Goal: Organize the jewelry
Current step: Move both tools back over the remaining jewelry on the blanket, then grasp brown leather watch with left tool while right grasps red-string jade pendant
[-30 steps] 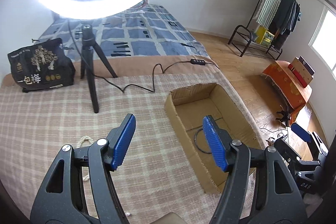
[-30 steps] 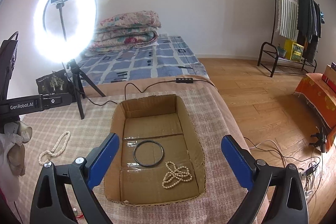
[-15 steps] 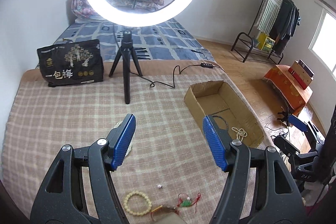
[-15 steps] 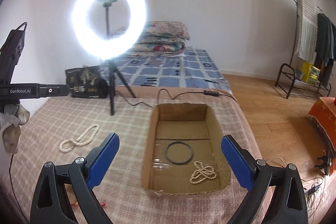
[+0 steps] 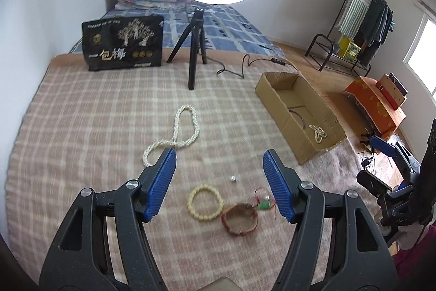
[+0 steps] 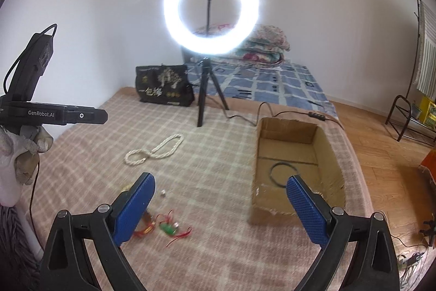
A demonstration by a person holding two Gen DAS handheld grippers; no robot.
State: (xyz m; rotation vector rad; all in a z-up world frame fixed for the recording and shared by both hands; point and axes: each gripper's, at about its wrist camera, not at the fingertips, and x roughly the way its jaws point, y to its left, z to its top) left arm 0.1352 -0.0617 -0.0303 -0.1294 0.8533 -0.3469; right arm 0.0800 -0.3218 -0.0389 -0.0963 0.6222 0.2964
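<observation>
A cardboard box [image 5: 275,94] [image 6: 324,149] sits on the checked blanket; it holds a black ring [image 6: 284,173] and a pearl strand [image 5: 318,131]. On the blanket lie a long pearl necklace [image 5: 177,132] [image 6: 154,150], a cream bead bracelet [image 5: 205,202], a brown and red bangle [image 5: 239,218], a green charm on red cord [image 5: 263,205] [image 6: 167,227] and a small silver piece [image 5: 233,178] [image 6: 163,192]. My left gripper [image 5: 219,184] is open and empty above the bracelets. My right gripper [image 6: 220,209] is open and empty, left of the box.
A lit ring light on a black tripod [image 5: 194,51] [image 6: 205,89] stands behind the jewelry, its cable [image 5: 237,67] running toward the box. A black printed bag [image 5: 122,45] leans at the back. The wooden floor [image 6: 387,154] and a clothes rack [image 5: 354,26] lie to the right.
Both grippers have drawn back and swung left, away from the box. The loose bracelets and charm now show in front of them. Both stay open and empty.
</observation>
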